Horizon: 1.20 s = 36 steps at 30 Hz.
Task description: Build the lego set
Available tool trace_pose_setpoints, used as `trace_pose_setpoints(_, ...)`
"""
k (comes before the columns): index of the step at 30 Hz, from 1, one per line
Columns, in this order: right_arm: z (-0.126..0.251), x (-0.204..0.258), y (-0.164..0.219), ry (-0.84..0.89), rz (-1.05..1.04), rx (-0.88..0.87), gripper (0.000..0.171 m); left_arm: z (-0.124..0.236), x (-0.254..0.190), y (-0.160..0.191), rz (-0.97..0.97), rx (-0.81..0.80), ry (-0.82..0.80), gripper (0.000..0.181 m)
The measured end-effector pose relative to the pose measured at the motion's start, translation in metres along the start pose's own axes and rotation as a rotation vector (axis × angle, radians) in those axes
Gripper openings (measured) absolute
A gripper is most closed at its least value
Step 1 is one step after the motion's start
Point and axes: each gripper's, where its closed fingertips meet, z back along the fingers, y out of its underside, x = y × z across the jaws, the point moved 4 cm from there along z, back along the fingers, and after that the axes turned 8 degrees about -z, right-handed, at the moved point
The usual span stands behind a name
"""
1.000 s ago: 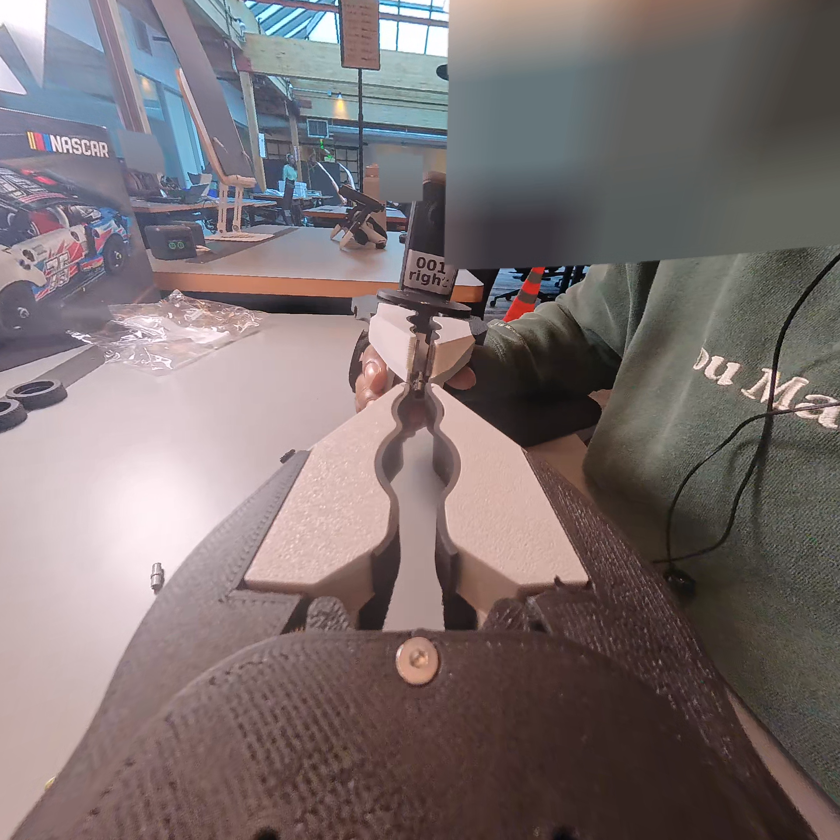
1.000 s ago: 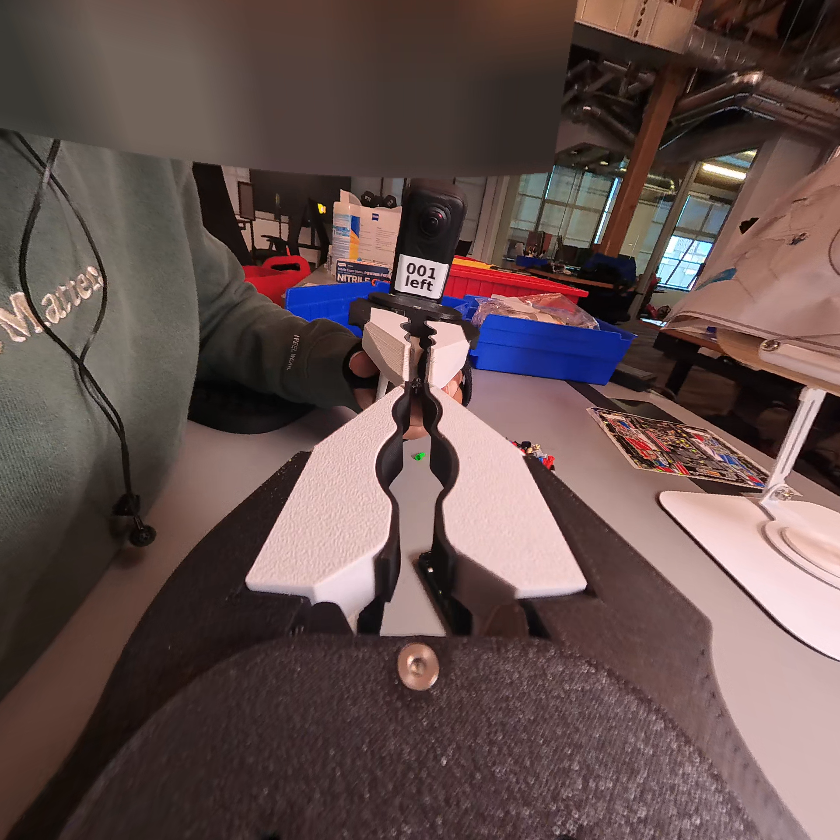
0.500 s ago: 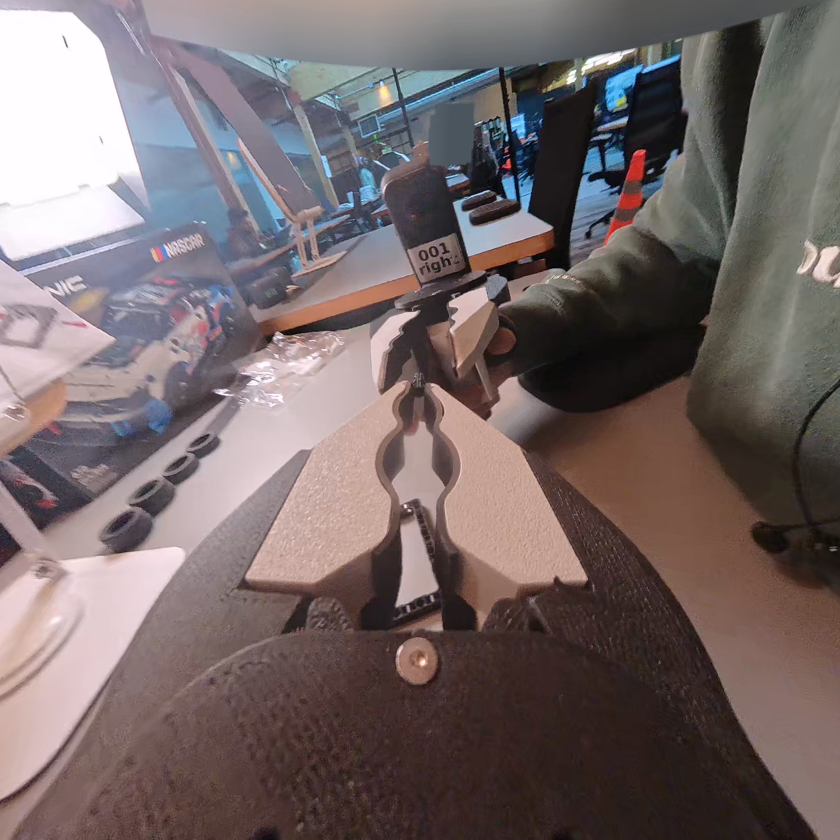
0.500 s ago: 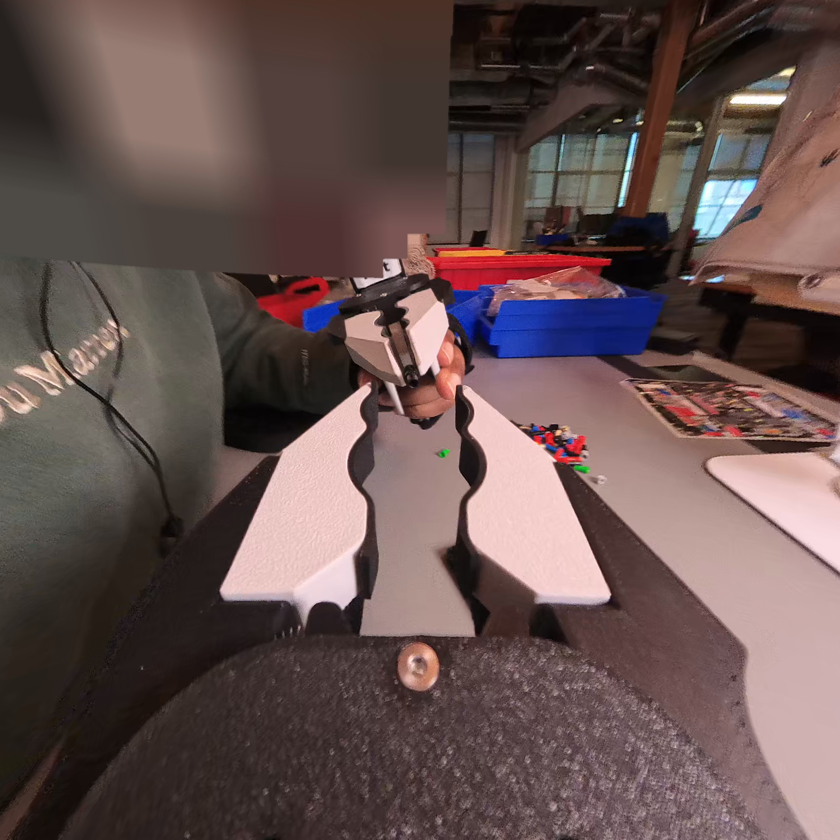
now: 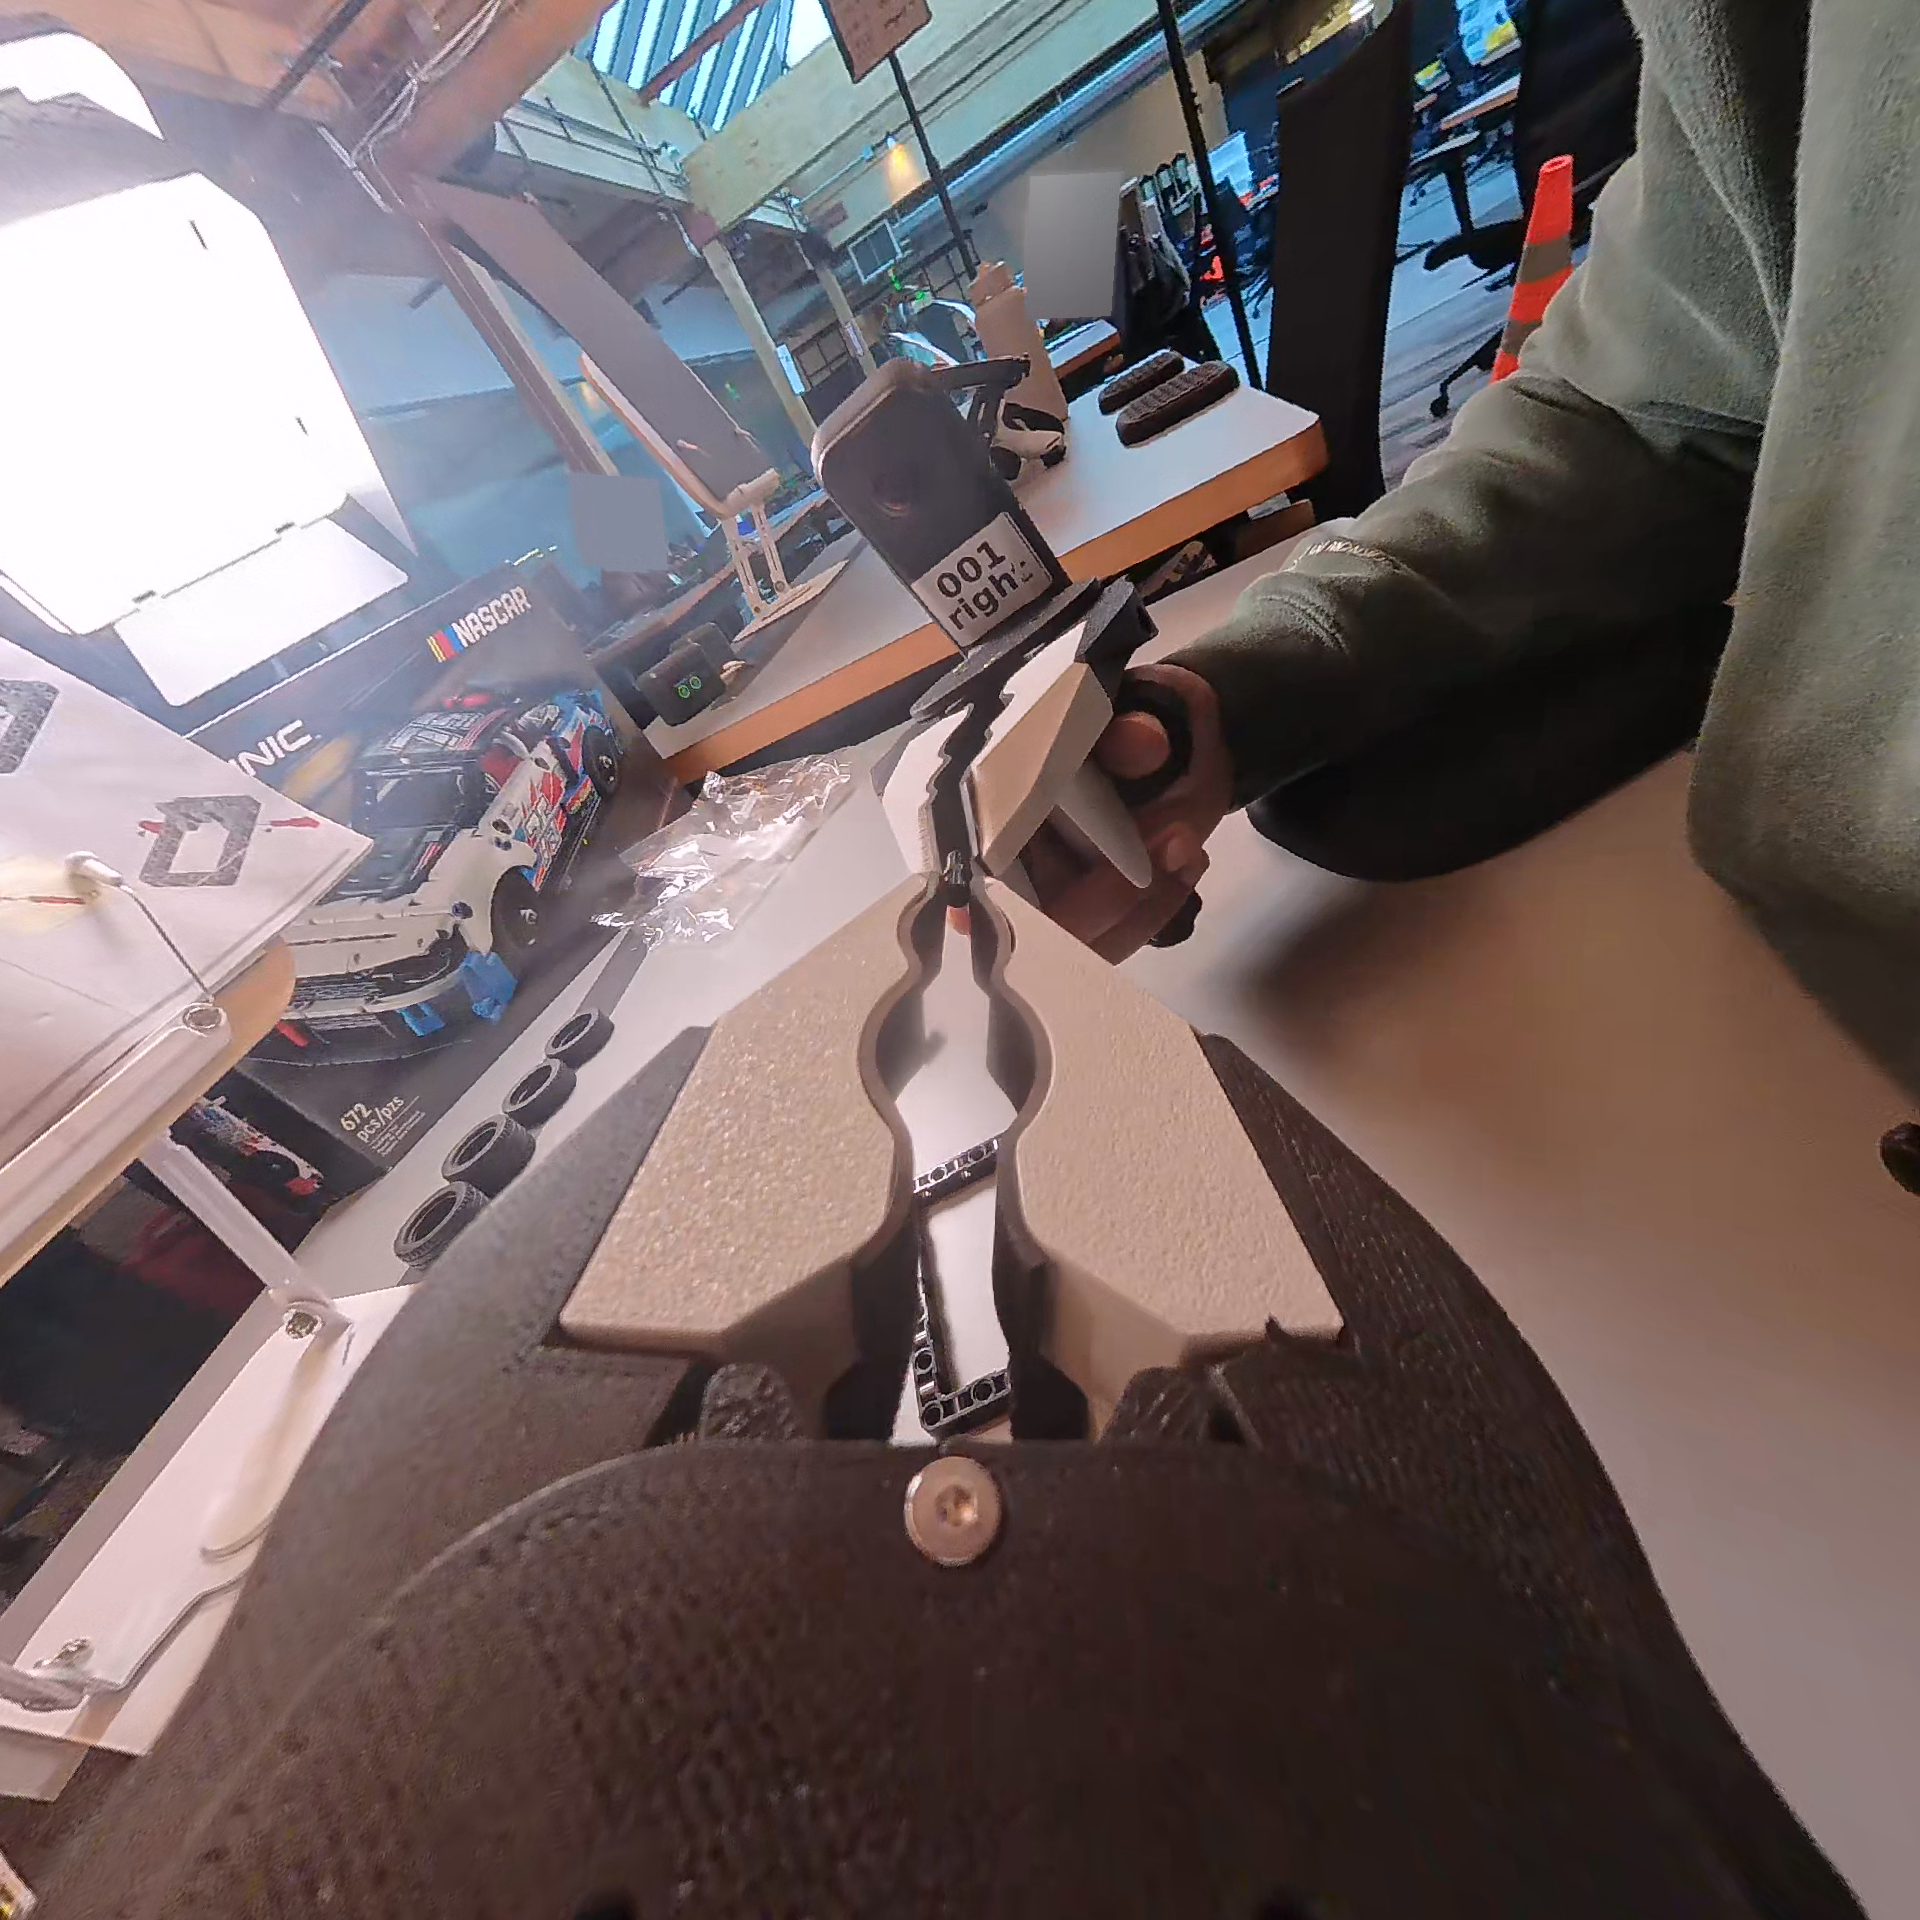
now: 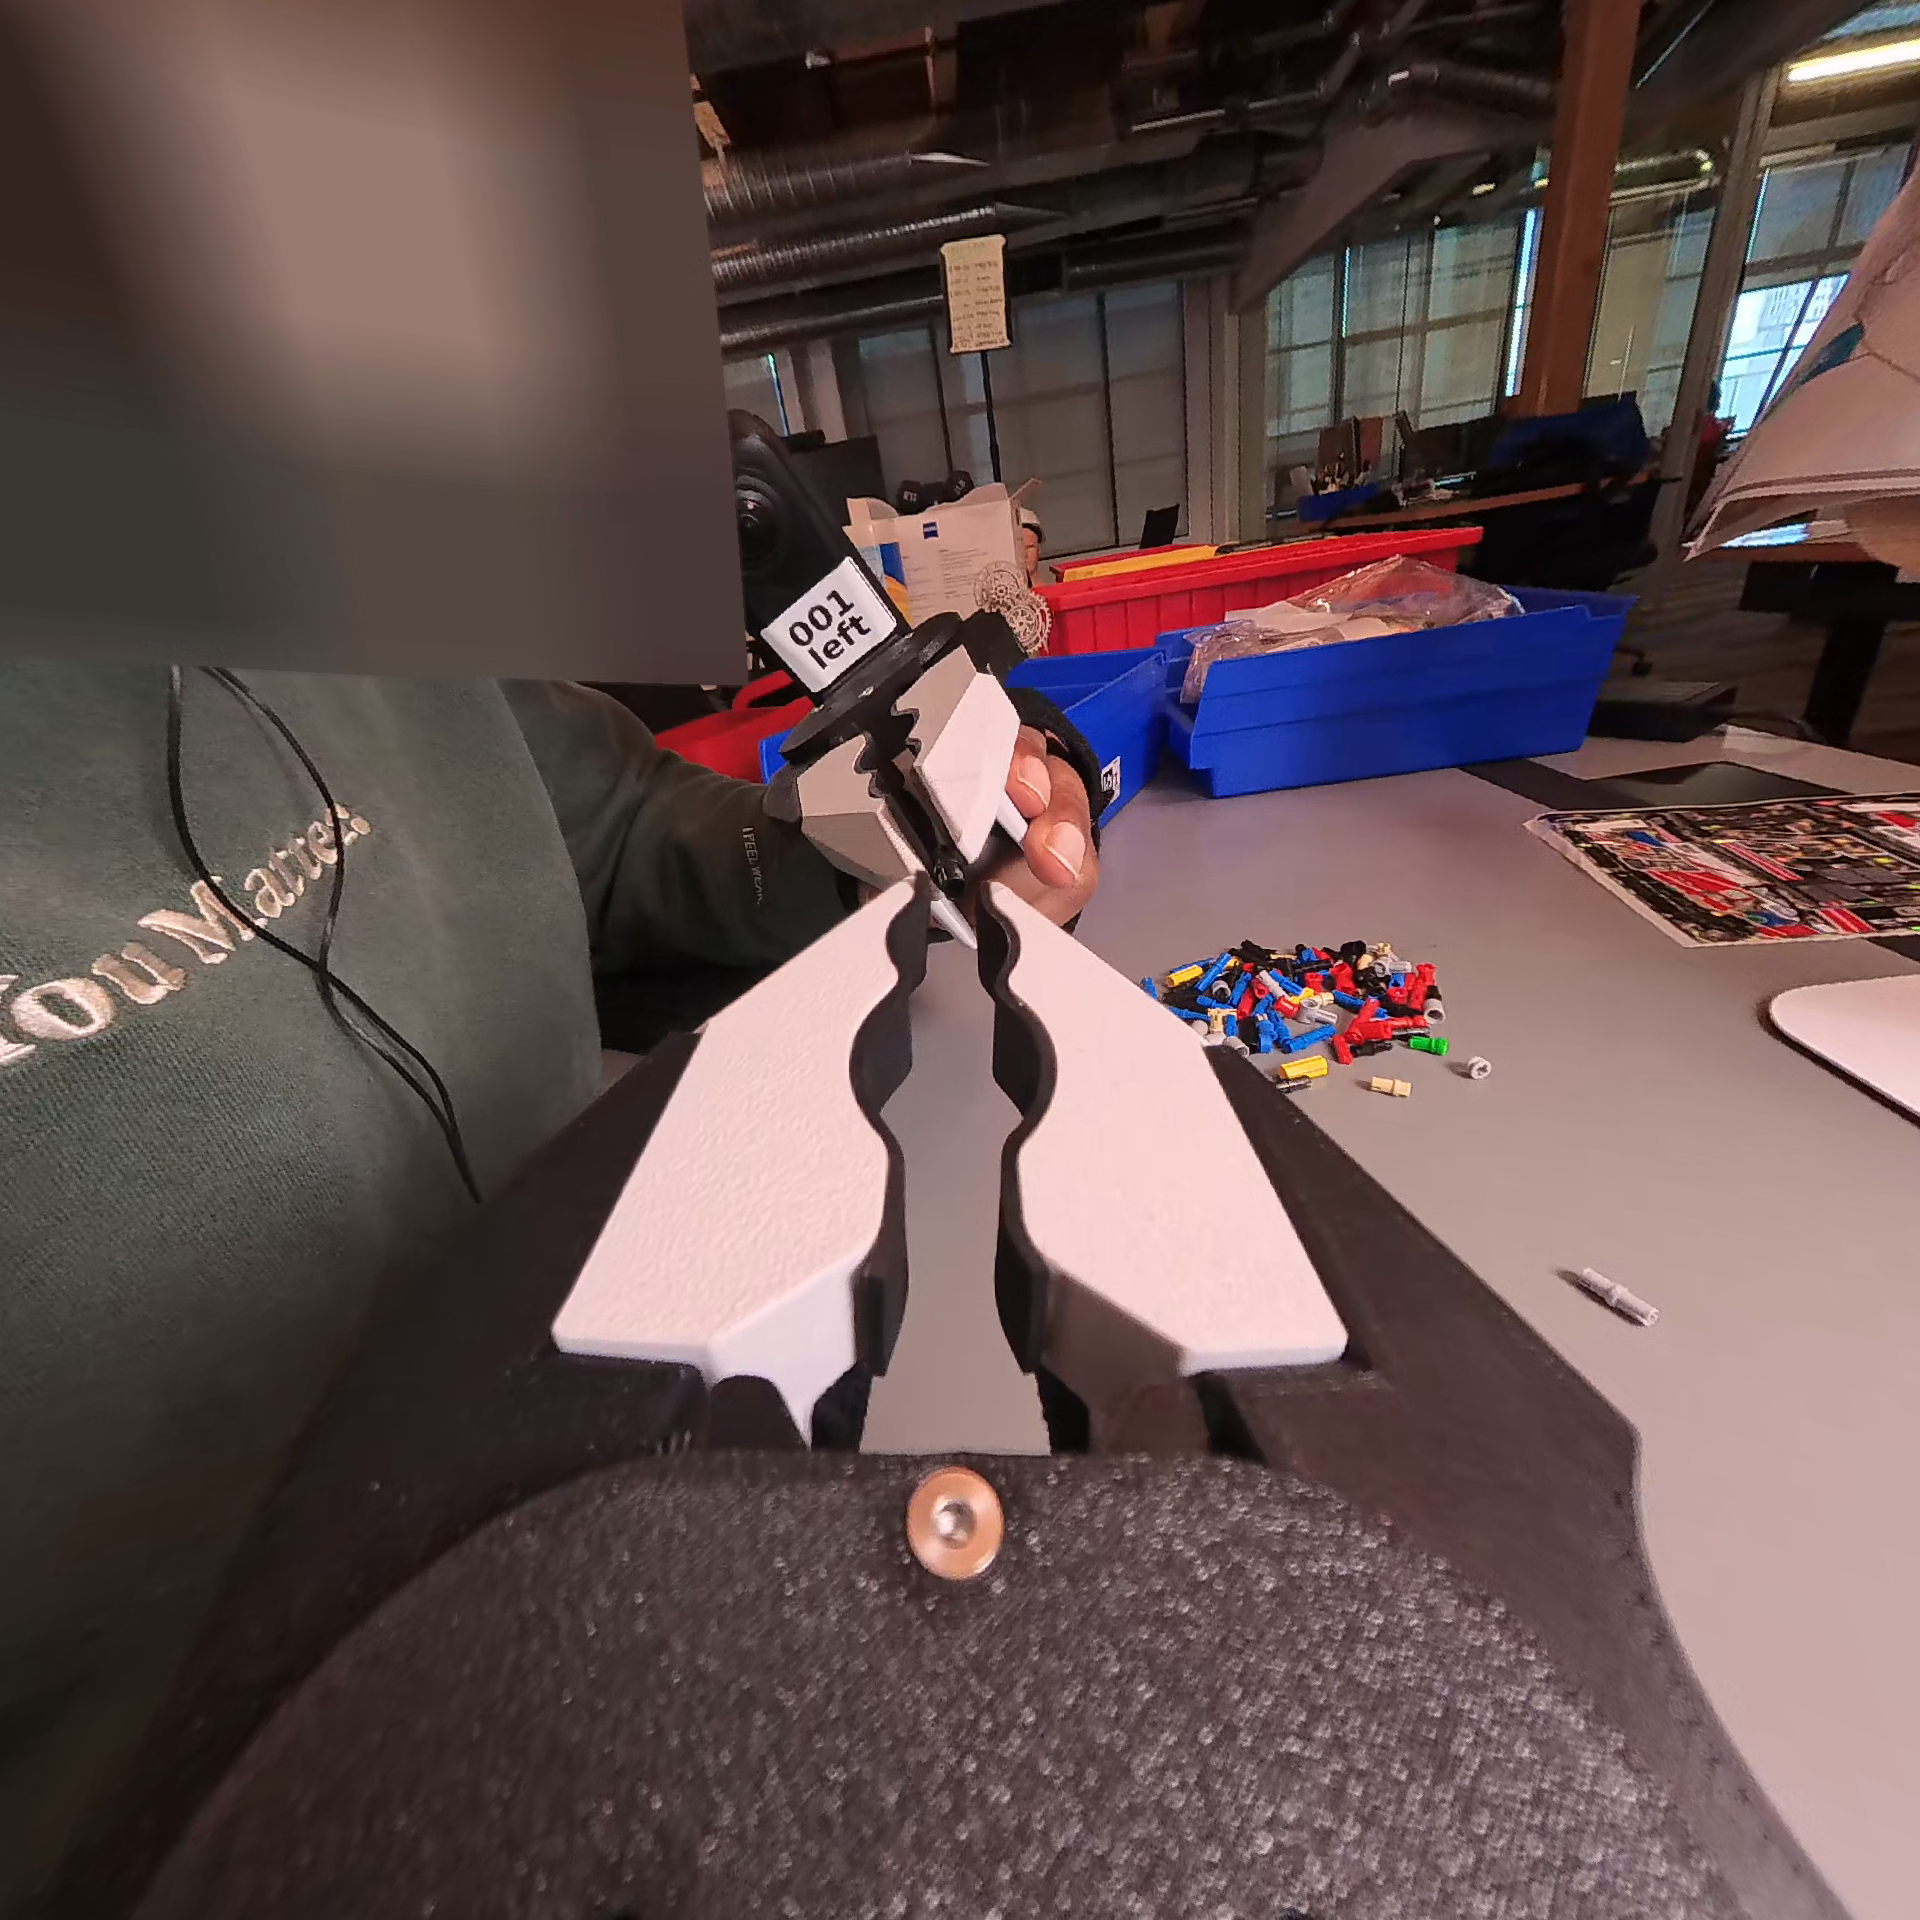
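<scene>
Flanking left gripper (image 5: 951, 914), right gripper (image 6: 951, 894): piece pile (image 6: 1309, 997), 4 tires (image 5: 488, 1148), possibly a beam (image 5: 961, 1392).

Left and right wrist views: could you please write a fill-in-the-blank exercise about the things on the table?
1. Beside the cardboard box with a racing-car picture lie ___ black rubber tyres in a row.
2. The plastic bin holding a clear bag is ___.
3. The pile of small colourful lego pieces lies on the ___ table.
Missing words: four; blue; grey.
</scene>
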Motion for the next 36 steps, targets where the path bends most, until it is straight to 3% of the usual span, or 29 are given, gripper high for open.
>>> trace_pose_setpoints(9, -0.0001, -0.0001, -0.0003, 0.007, 0.018, -0.009, 0.002, -0.0004, 0.0004, 0.0013, 0.031, -0.007, 0.004, 0.002)
trace_pose_setpoints(22, 0.0031, -0.002, -0.0034, 0.025, 0.074, -0.048, 0.002, -0.0005, 0.0069, 0.0055, 0.394, -0.086, 0.073, 0.011)
trace_pose_setpoints(36, 0.0005, 0.0007, 0.0005, 0.03, 0.148, -0.024, 0.002, -0.0014, 0.0054, 0.0049, 0.501, -0.112, 0.126, 0.005)
